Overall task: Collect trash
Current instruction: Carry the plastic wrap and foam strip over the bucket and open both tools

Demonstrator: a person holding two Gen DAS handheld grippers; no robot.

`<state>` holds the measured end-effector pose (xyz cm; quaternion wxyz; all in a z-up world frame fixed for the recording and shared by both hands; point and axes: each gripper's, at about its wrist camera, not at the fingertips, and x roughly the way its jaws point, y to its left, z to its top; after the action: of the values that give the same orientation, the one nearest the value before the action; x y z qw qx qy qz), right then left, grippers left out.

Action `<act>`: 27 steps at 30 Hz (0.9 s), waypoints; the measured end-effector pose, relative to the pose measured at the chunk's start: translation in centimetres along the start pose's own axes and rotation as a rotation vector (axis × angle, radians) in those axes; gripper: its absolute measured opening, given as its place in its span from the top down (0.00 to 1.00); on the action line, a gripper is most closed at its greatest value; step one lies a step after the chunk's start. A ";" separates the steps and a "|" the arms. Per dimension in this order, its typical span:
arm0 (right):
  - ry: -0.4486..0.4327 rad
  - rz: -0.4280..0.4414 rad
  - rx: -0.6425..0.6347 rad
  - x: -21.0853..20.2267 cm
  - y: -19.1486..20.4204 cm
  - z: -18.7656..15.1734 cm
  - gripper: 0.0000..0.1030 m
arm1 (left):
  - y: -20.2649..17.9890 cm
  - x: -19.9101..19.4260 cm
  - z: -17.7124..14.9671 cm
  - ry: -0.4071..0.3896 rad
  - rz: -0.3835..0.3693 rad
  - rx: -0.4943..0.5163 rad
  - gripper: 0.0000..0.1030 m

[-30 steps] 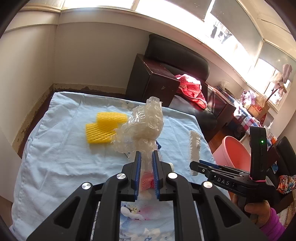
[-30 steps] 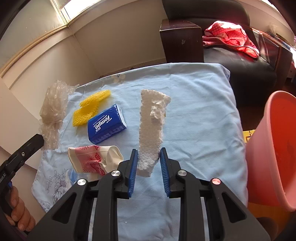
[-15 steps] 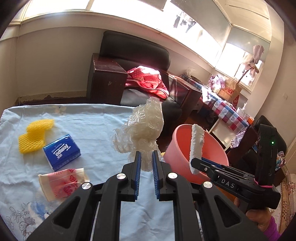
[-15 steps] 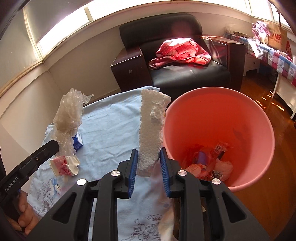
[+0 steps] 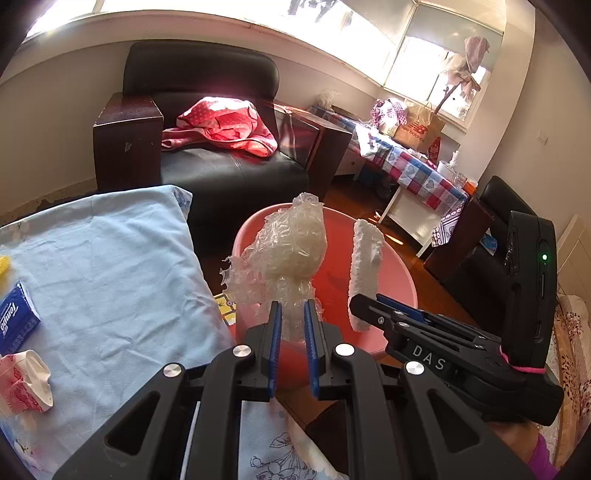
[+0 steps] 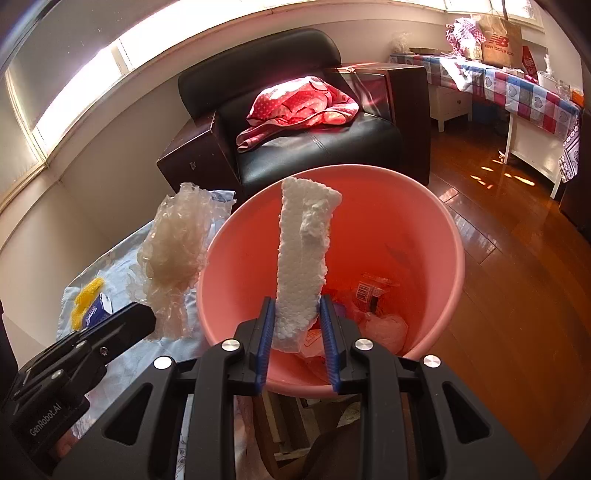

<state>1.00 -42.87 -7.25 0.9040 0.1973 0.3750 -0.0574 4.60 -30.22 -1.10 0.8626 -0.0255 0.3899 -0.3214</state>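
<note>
Bubble wrap [image 5: 291, 254] clamped in left gripper [image 5: 293, 332], foam strip [image 6: 303, 258] clamped in right gripper [image 6: 297, 328], bucket [image 6: 448, 236] trash [image 6: 369, 317] shown only by right wrist view, crushed cup [image 5: 26, 384] at nine o'clock only by left

Daylight enters through the windows [image 5: 258, 22] along the far wall, which are overexposed to plain white in both views, and a pink flare spreads over the black armchair [image 6: 314, 122] and the red cloth [image 5: 221, 123] lying on it. Sunlit patches and glossy reflections mark the wooden floor [image 6: 517, 229], while the pink bucket [image 6: 454, 258] glows brightly inside. Both fisheye pictures are sharp at the centre, bend straight lines strongly toward the edges, and close in dark rounded corners; no motion blur is apparent.
</note>
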 end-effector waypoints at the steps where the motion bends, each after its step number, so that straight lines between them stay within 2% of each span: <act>1: 0.003 -0.001 0.003 0.1 -0.3 0.0 0.75 | 0.0 0.4 -0.1 0.010 -0.003 0.002 0.89; 7: 0.010 -0.015 0.011 0.5 -1.1 -0.2 0.75 | -0.5 2.1 -0.4 0.049 -0.002 0.006 0.88; 12: 0.019 -0.012 0.030 0.7 -1.7 0.0 0.74 | -0.3 2.2 -0.4 0.047 0.002 0.003 0.88; 17: 0.020 -0.012 0.052 0.8 -2.1 -0.1 0.74 | 0.0 2.2 -0.4 0.032 0.014 0.001 0.73; 27: 0.026 -0.029 0.052 0.7 -1.9 -0.3 0.72 | 1.1 0.2 -0.5 -0.001 0.011 -0.017 0.72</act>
<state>0.78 -44.51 -8.50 0.8928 0.2159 0.3878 -0.0775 4.97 -29.35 -1.89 0.8643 -0.0306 0.3925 -0.3132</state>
